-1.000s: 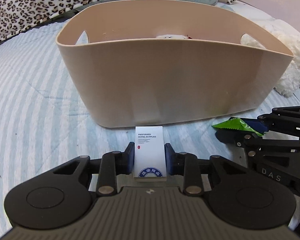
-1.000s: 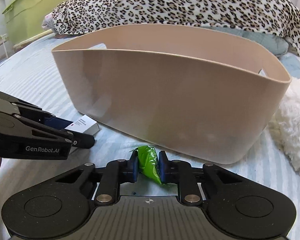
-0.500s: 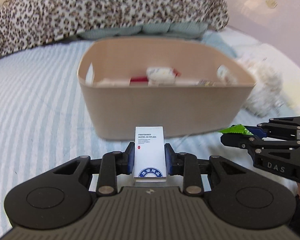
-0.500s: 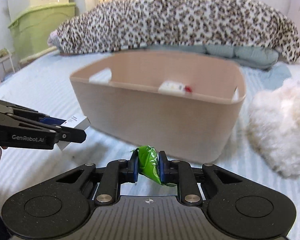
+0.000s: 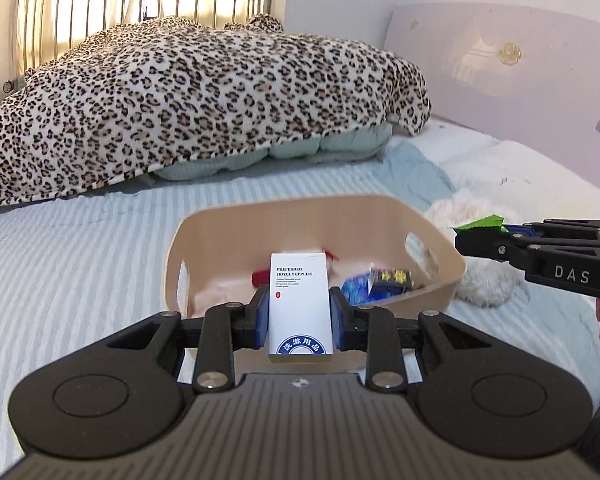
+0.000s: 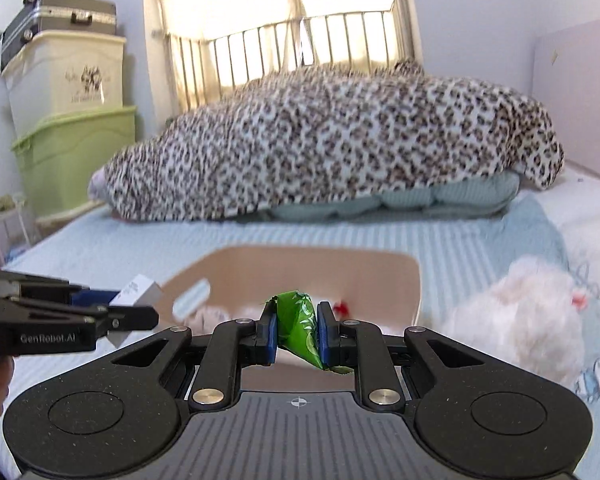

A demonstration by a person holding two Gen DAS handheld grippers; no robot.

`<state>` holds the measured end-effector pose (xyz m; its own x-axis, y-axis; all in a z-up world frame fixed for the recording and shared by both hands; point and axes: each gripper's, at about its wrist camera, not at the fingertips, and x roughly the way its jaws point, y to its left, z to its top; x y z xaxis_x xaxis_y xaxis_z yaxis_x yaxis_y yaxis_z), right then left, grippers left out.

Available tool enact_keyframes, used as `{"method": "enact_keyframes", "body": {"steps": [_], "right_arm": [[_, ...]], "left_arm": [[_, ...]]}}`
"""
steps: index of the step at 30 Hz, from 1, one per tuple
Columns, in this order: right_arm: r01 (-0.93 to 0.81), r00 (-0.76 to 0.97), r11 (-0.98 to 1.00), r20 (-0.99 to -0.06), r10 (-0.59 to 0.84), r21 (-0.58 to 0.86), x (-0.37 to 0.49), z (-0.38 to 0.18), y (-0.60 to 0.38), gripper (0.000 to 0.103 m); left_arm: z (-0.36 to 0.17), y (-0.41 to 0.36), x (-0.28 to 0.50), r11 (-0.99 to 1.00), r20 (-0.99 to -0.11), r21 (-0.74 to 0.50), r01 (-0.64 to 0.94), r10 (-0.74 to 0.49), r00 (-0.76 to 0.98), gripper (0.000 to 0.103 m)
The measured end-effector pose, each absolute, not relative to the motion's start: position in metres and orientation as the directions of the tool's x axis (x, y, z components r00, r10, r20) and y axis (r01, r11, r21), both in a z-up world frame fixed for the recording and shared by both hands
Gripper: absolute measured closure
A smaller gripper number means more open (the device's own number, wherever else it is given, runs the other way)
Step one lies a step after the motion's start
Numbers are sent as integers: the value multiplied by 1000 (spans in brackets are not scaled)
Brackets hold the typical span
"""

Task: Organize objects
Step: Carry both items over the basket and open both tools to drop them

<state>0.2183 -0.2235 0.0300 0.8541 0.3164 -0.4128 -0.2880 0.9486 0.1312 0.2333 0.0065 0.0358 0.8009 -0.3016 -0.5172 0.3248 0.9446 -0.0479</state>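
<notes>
Hovering above a striped blue bed (image 5: 80, 264), the left gripper (image 5: 299, 312) clamps a white box (image 5: 300, 304) printed "PREFERRED HOTEL SUPPLIES", held upright between its blue-padded fingers (image 5: 262, 312). Just ahead and below sits a beige tub (image 5: 440, 276) with cut-out handles in its end walls, already holding several items: a blue packet (image 5: 390, 278), a red-capped object (image 5: 260, 277) and some pale things too blurred to identify.

At the right edge of the left wrist view, the right gripper (image 5: 466, 236), marked "DAS", reaches in from the side with a green foil packet (image 5: 480, 224) pinched at its tip. The right wrist view shows the same green foil packet (image 6: 298, 326) squeezed, crumpled, between the right gripper (image 6: 297, 330) pads, poised over the near rim of the beige tub (image 6: 414, 280). From that side the left gripper (image 6: 140, 316), labelled "GenRobot.AI", comes in at lower left with the white box (image 6: 138, 288) in its grip, beside the tub's left end.

A leopard-print blanket (image 5: 188, 112) is heaped over pale green bedding (image 5: 300, 148) at the far side of the bed, in front of a metal railing (image 6: 300, 44) and a bright curtained window. A white fluffy plush toy (image 6: 520, 312) lies on the bed just right of the tub. Stacked storage bins (image 6: 72, 112), one cream and one green, stand against the wall at left with a metal case (image 6: 60, 16) on top. A lilac headboard (image 5: 500, 80) runs along the right.
</notes>
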Motion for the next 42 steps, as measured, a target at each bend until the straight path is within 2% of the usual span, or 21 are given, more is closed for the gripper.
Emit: {"method": "enact_keyframes", "body": {"steps": [7, 13, 17, 22, 29, 30, 31, 33, 35, 42], "right_arm": [[-254, 888, 961, -365, 278, 114, 252, 47, -218, 85], [-216, 900, 973, -371, 231, 82, 283, 49, -210, 85], [-192, 888, 980, -414, 198, 57, 301, 33, -207, 85], [-225, 853, 972, -496, 161, -71, 317, 6, -192, 85], [-218, 774, 975, -614, 156, -28, 331, -22, -193, 84], [-217, 770, 976, -620, 151, -31, 330, -24, -192, 71], [-211, 770, 977, -620, 148, -30, 329, -25, -193, 70], [-201, 776, 979, -611, 155, -7, 322, -21, -196, 52], [-194, 784, 981, -599, 164, 15, 315, -12, -199, 40], [-193, 811, 981, -556, 181, 37, 280, 25, -206, 25]], "left_arm": [[50, -10, 270, 955, -487, 0, 297, -260, 834, 71], [41, -26, 314, 973, -523, 39, 228, -175, 834, 71], [16, -36, 334, 980, -573, 88, 179, -98, 813, 71], [-12, -41, 344, 975, -641, 133, 179, -53, 766, 71], [-26, -36, 347, 976, -693, 133, 171, -32, 721, 70], [-23, -36, 346, 976, -688, 134, 172, -33, 725, 69], [-20, -35, 343, 976, -687, 127, 175, -41, 726, 66], [-14, -34, 339, 979, -692, 105, 173, -53, 720, 29], [-4, -34, 331, 980, -669, 118, 158, -39, 742, 24], [28, -32, 303, 986, -655, 77, 147, -61, 753, 16]]}}
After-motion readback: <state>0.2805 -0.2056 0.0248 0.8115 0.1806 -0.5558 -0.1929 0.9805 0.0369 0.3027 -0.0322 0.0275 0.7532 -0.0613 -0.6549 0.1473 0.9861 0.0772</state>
